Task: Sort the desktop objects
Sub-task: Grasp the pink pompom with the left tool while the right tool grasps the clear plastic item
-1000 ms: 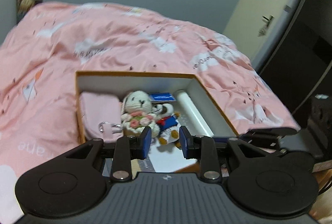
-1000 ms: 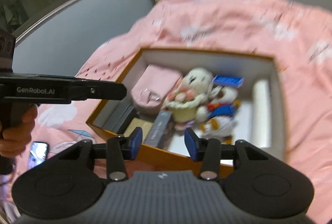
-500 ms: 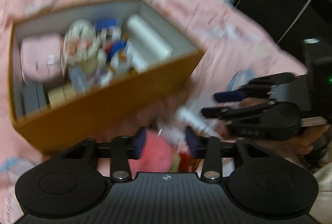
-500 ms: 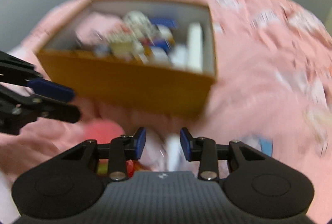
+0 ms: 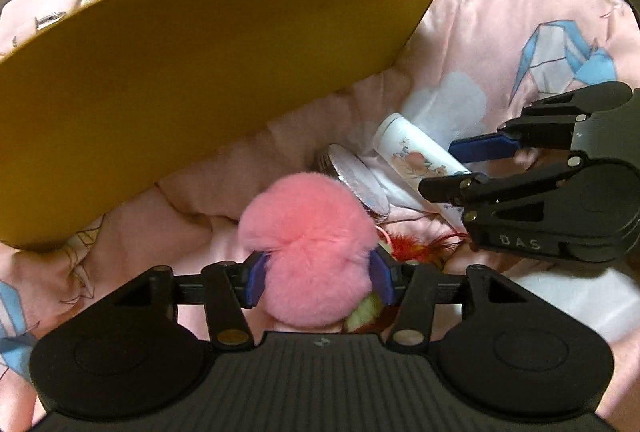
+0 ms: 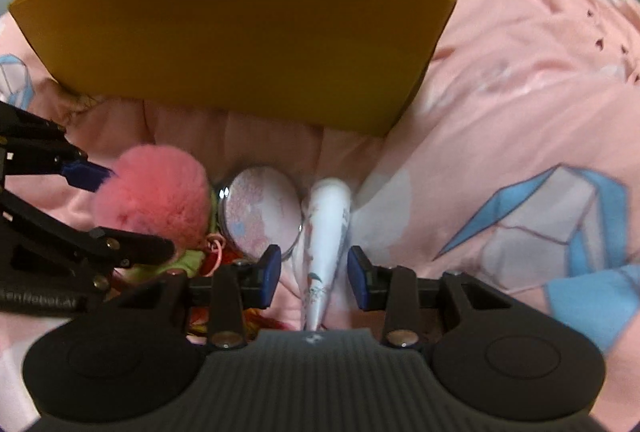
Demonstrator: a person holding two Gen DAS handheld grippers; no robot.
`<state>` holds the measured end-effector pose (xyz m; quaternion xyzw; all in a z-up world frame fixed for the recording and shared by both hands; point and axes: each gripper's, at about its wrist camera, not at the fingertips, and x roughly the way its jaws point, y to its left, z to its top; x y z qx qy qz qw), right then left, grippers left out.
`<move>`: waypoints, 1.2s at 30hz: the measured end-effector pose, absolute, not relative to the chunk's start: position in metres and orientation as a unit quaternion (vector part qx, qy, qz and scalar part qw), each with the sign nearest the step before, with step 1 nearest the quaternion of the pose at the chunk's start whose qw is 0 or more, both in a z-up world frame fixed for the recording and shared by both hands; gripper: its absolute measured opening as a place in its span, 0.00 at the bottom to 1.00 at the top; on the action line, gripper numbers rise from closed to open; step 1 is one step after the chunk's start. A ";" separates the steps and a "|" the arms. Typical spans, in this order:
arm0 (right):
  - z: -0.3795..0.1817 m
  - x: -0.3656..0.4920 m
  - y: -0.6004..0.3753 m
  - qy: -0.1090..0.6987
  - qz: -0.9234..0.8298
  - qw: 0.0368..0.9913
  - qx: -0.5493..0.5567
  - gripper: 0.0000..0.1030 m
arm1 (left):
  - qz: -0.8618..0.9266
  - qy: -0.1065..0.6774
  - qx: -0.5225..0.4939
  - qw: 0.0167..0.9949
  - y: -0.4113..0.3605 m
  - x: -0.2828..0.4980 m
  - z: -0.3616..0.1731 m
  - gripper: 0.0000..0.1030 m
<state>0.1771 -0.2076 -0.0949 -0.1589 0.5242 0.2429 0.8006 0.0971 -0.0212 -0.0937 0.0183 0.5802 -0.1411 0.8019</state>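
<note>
Left gripper [image 5: 318, 280], lower centre, jaws spread around the fluffy pink pompom [image 5: 310, 252]; closure unconfirmed. Right gripper [image 6: 314, 274] jaws spread astride the white floral tube [image 6: 326, 232]. Risk: fur slipping, or the attached red trinket [image 5: 416, 244] snagging. The mustard cardboard box [image 6: 240, 44] wall stands near; lift high first.

Pompom [image 5: 310, 250]: solid bright pink. Box [image 5: 192, 68]: mustard-orange outside, white inside. Tube [image 6: 326, 232]: white with a small floral print. Round compact mirror [image 6: 260, 214]: pale pink lid with a faint speckled print, silver rim. Bedcover [image 6: 520, 92]: pink with blue-and-white geometric shapes. Fingers [image 5: 380, 274]: blue pads on black bodies.
</note>
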 end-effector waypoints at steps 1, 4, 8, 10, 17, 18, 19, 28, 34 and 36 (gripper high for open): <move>-0.098 0.178 -0.207 0.527 0.243 0.798 -0.160 0.37 | -0.140 0.581 0.012 0.802 -0.020 0.099 -0.096 0.59; -0.110 0.182 -0.205 0.543 0.242 0.788 -0.157 0.37 | -0.138 0.582 -0.018 0.801 -0.013 0.104 -0.104 0.59; -0.123 0.188 -0.205 0.561 0.244 0.777 -0.146 0.33 | -0.136 0.585 -0.046 0.799 -0.007 0.112 -0.114 0.59; -0.128 0.190 -0.204 0.567 0.242 0.774 -0.144 0.29 | -0.137 0.588 -0.056 0.795 -0.005 0.115 -0.119 0.60; -0.129 0.182 -0.203 0.576 0.241 0.766 -0.151 0.28 | -0.146 0.604 -0.069 0.780 -0.005 0.117 -0.130 0.60; -0.128 0.180 -0.203 0.576 0.241 0.766 -0.152 0.26 | -0.146 0.606 -0.067 0.779 -0.005 0.117 -0.131 0.59; -0.127 0.178 -0.204 0.576 0.239 0.766 -0.154 0.24 | -0.146 0.605 -0.065 0.780 -0.006 0.116 -0.131 0.56; -0.103 0.157 -0.208 0.550 0.224 0.791 -0.146 0.15 | -0.160 0.585 -0.095 0.790 0.005 0.107 -0.111 0.47; -0.075 0.147 -0.214 0.510 0.227 0.820 -0.125 0.14 | -0.156 0.554 -0.121 0.809 0.026 0.094 -0.082 0.47; -0.065 0.144 -0.214 0.498 0.229 0.828 -0.118 0.14 | -0.167 0.548 -0.131 0.809 0.033 0.093 -0.069 0.47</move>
